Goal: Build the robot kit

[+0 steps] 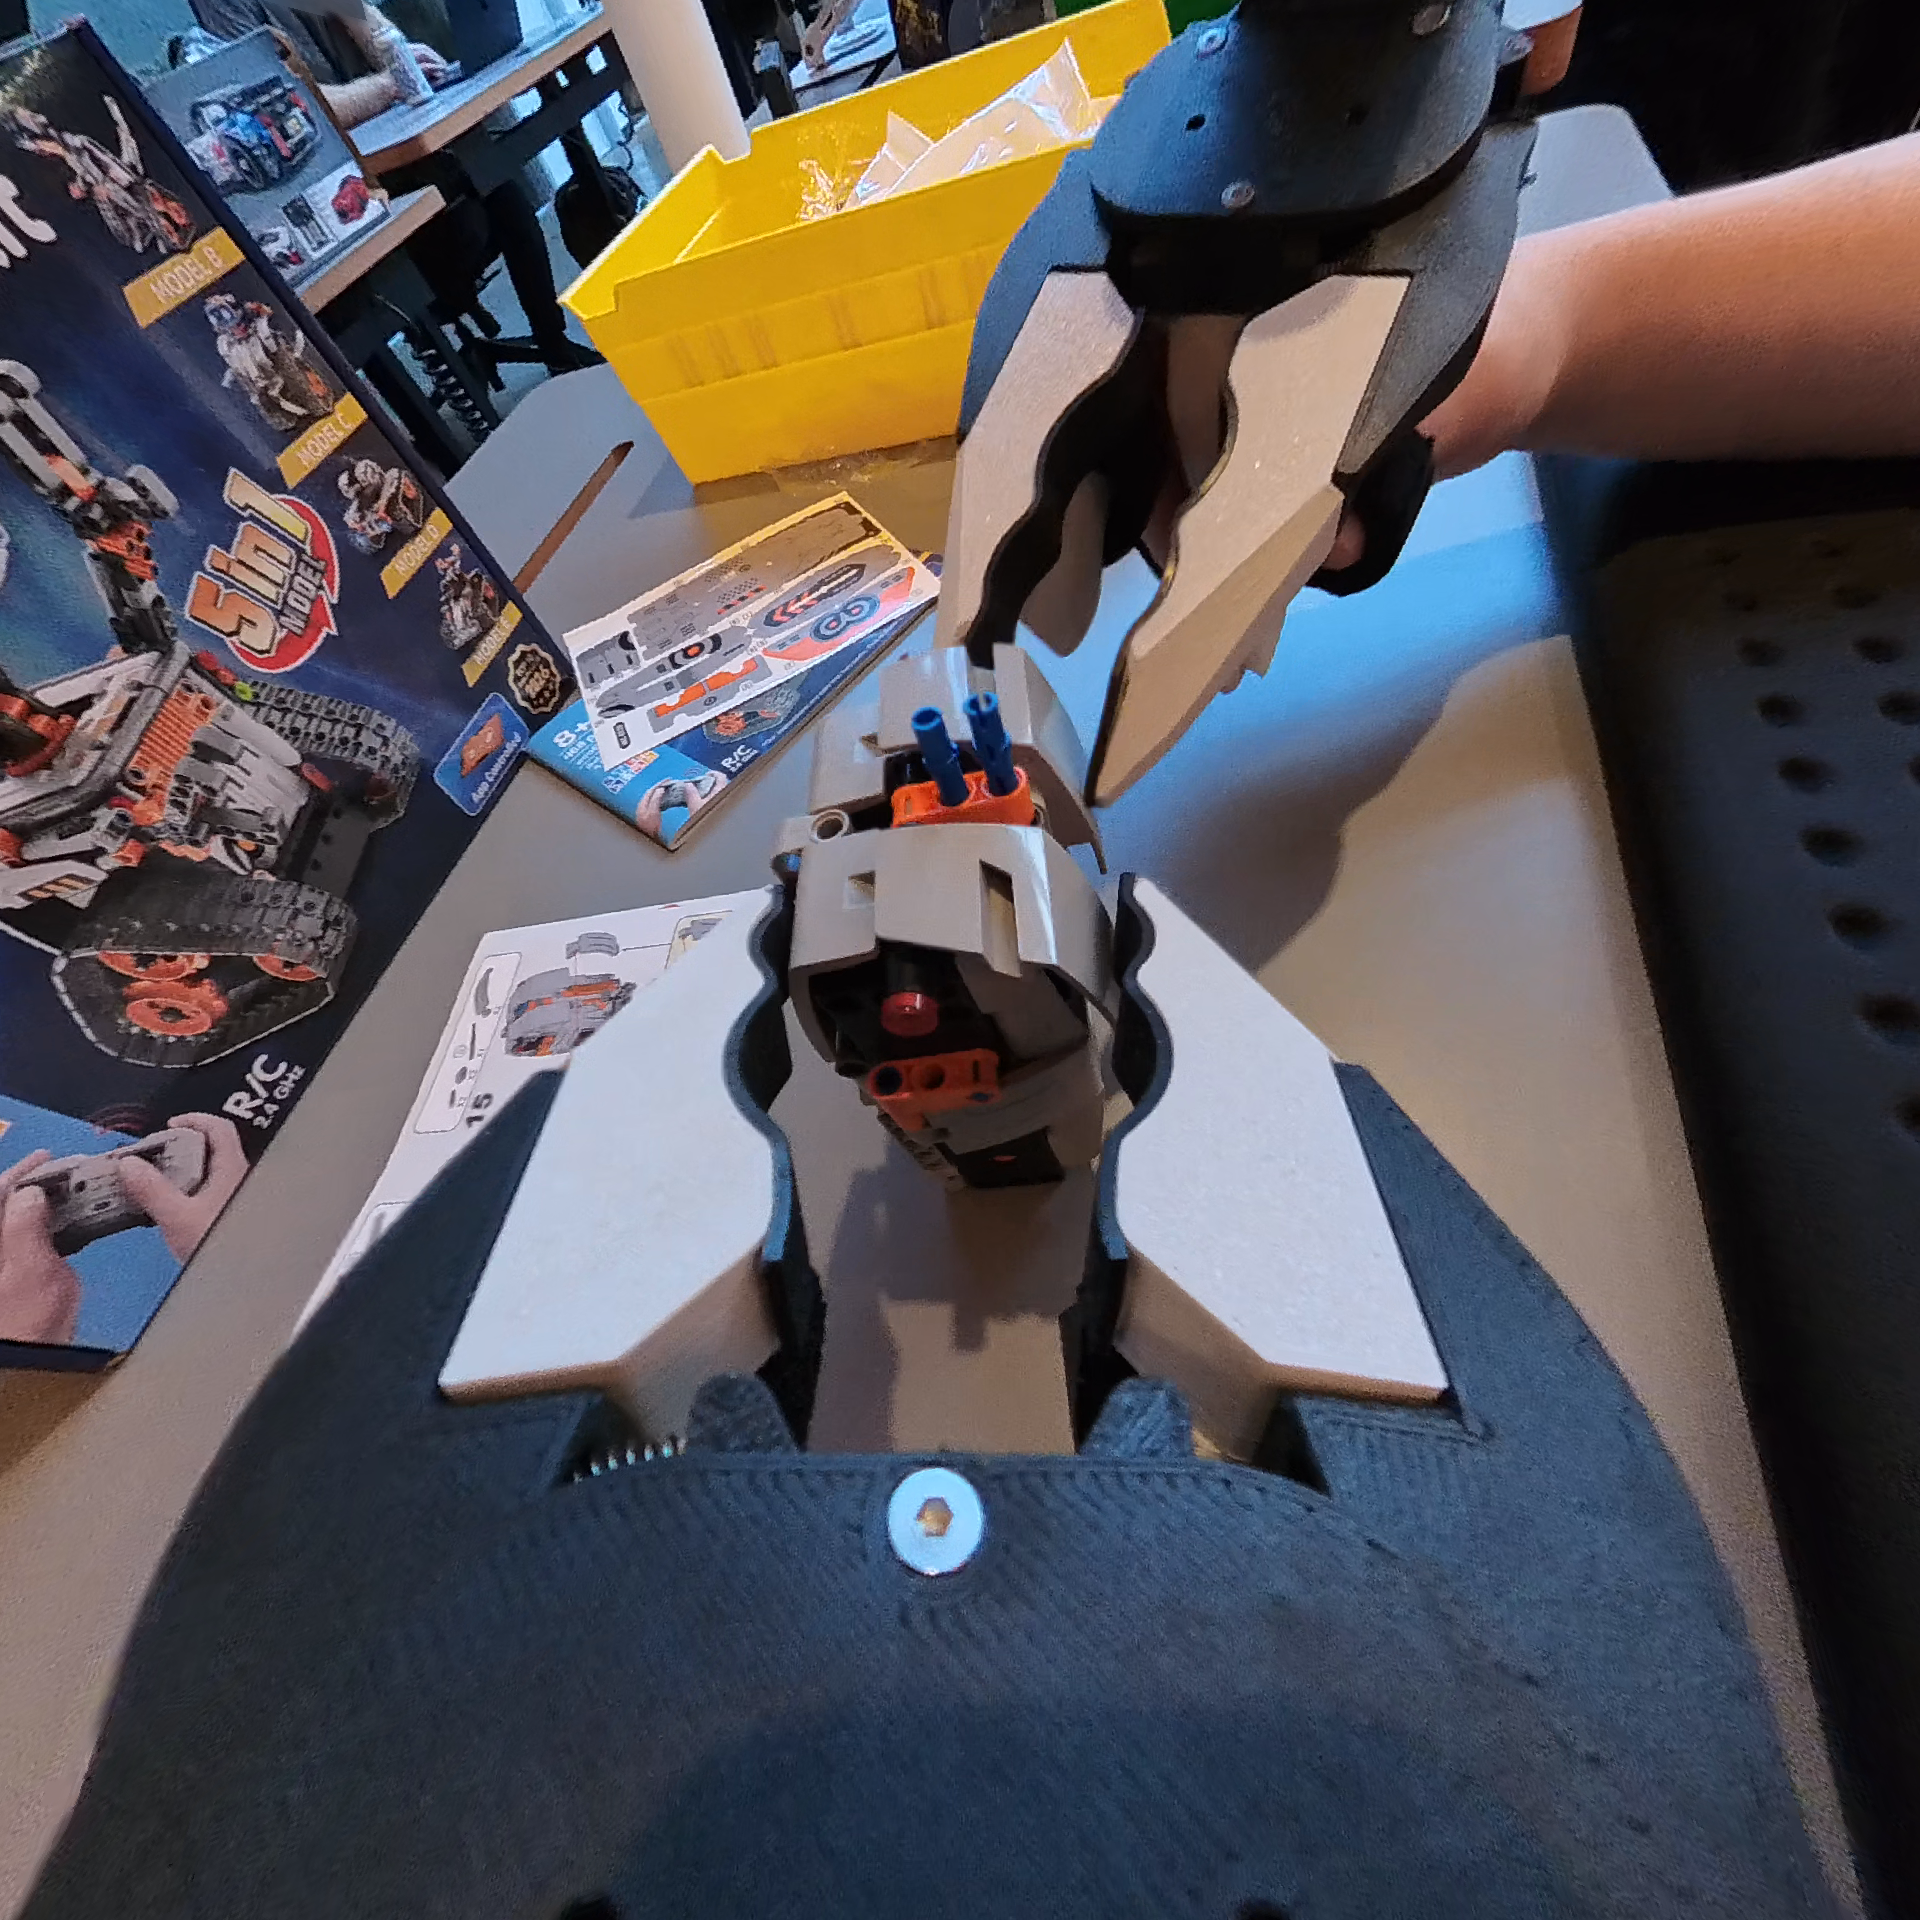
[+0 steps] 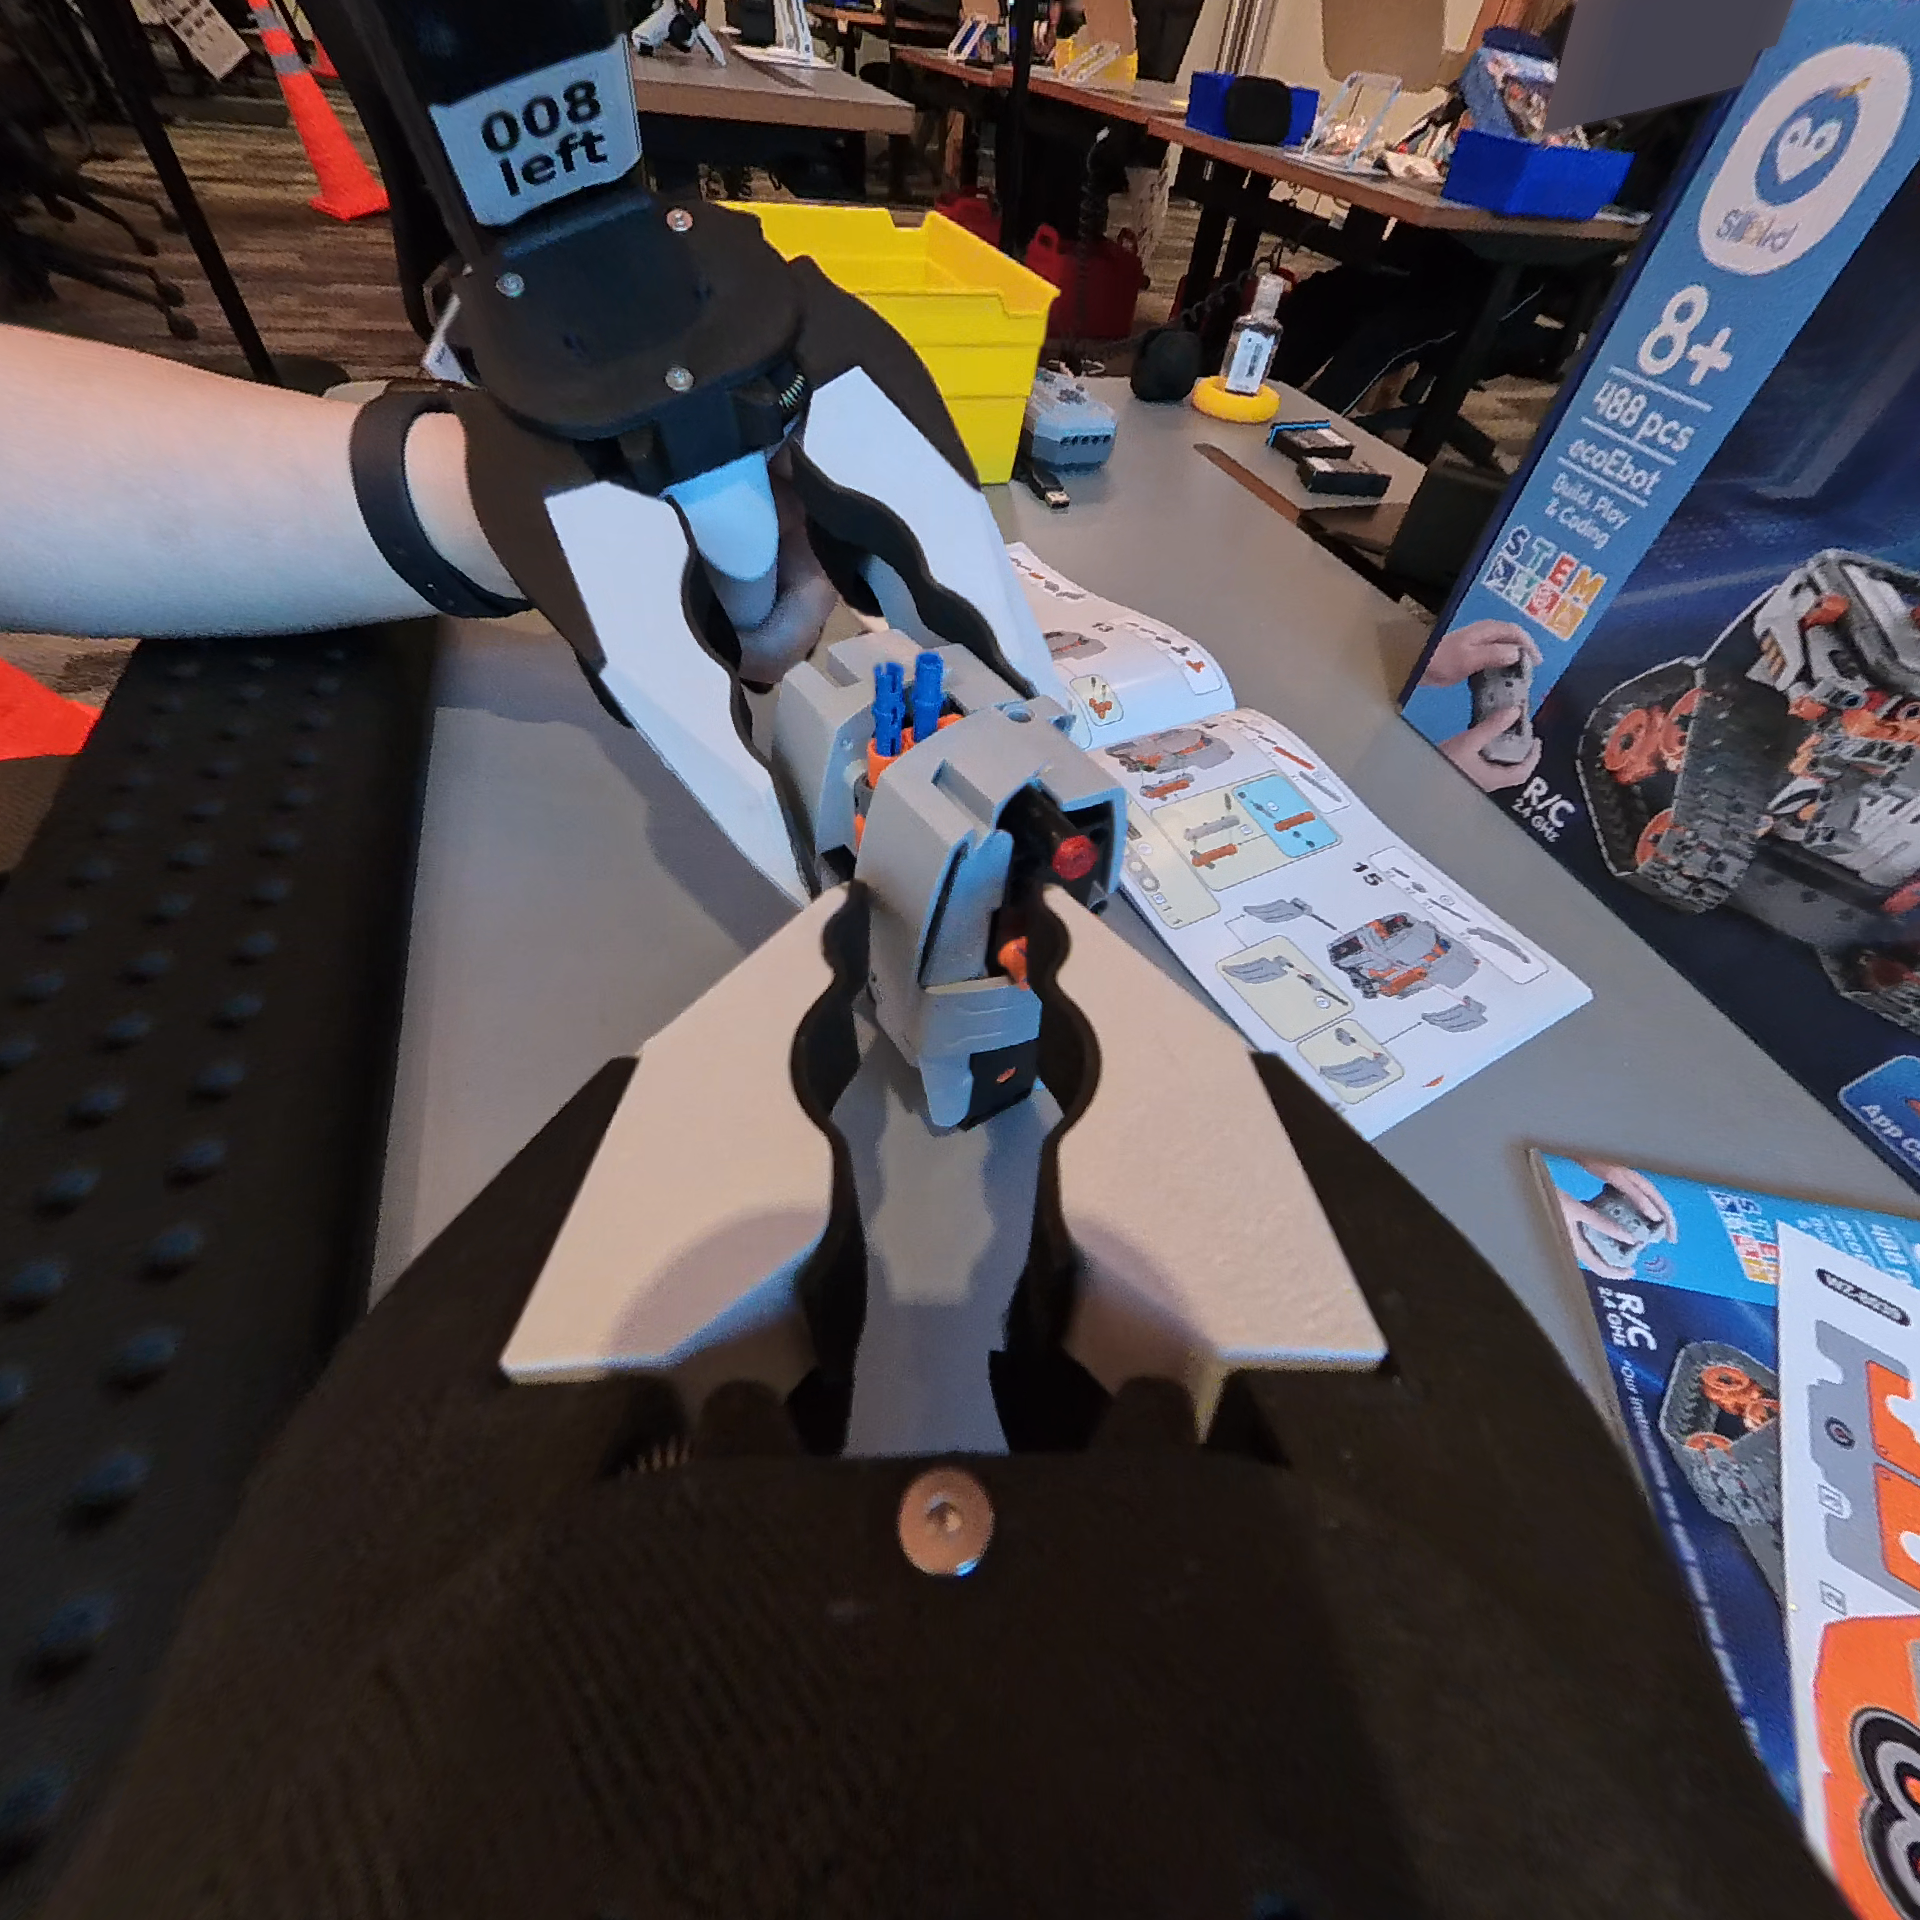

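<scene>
Model point(image 1: 935, 966) clamped by left hand-held gripper point(image 1: 951, 914) and right hand-held gripper point(image 2: 951, 920); booklet point(image 2: 1330, 914), box point(image 2: 1714, 540) alongside.

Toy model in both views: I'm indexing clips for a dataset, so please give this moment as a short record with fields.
Held thing: grey and orange toy model, two blue pins on top
Left gripper: jaws closed on the model's sides
Right gripper: jaws either side of the model, grip unclear
On table: open manual, sticker sheet, yellow bin, toy box
</scene>
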Demonstrator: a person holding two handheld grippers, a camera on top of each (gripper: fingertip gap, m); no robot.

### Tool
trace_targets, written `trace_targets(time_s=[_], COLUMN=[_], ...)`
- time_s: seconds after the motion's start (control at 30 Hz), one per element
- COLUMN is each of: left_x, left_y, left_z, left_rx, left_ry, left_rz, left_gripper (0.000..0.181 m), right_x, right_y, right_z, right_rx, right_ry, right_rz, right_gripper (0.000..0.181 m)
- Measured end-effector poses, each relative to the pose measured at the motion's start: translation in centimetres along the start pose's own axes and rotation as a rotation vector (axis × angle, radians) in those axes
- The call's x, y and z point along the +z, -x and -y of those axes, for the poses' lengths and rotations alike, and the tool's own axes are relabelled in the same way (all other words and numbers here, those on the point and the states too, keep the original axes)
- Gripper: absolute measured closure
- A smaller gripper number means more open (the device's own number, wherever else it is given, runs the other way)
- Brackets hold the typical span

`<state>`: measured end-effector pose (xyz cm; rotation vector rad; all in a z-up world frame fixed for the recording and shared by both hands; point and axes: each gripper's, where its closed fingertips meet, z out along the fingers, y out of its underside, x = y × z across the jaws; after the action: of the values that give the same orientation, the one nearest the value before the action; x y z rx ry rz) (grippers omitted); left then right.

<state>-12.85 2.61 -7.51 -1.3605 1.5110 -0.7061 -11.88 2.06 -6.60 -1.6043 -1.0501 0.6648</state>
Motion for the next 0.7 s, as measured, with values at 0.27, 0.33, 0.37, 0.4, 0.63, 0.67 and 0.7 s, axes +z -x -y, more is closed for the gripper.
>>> trace_targets(time_s=[0.27,0.33,0.37,0.4,0.63,0.67,0.7], left_x=[0.0,0.1,0.2,0.4,3.1,3.8,4.6], left_y=[0.4,0.5,0.6,0.6,0.9,0.9,0.9], left_z=[0.0,0.0,0.1,0.1,1.2,1.5,1.8], left_rx=[-0.048,-0.044,-0.046,-0.046,-0.016,-0.009,0.003], left_ry=[-0.024,-0.027,-0.03,-0.032,-0.034,-0.036,-0.037], left_rz=[-0.011,-0.003,0.0,0.001,-0.046,-0.057,-0.07], left_gripper=[0.122,0.122,0.122,0.122,0.122,0.122,0.122], right_x=[0.2,0.1,0.1,0.0,-2.4,-3.1,-3.7], right_y=[-0.4,-0.5,-0.7,-0.8,-2.5,-2.9,-3.3], right_z=[-0.3,-0.3,-0.3,-0.3,-0.9,-1.1,-1.2], right_rx=[0.017,0.035,0.038,0.037,0.034,0.033,0.038], right_ry=[-0.027,-0.035,-0.039,-0.043,-0.037,-0.036,-0.038], right_rz=[0.007,0.013,0.01,0.003,-0.091,-0.117,-0.141], right_gripper=[0.152,0.152,0.152,0.153,0.155,0.155,0.155])
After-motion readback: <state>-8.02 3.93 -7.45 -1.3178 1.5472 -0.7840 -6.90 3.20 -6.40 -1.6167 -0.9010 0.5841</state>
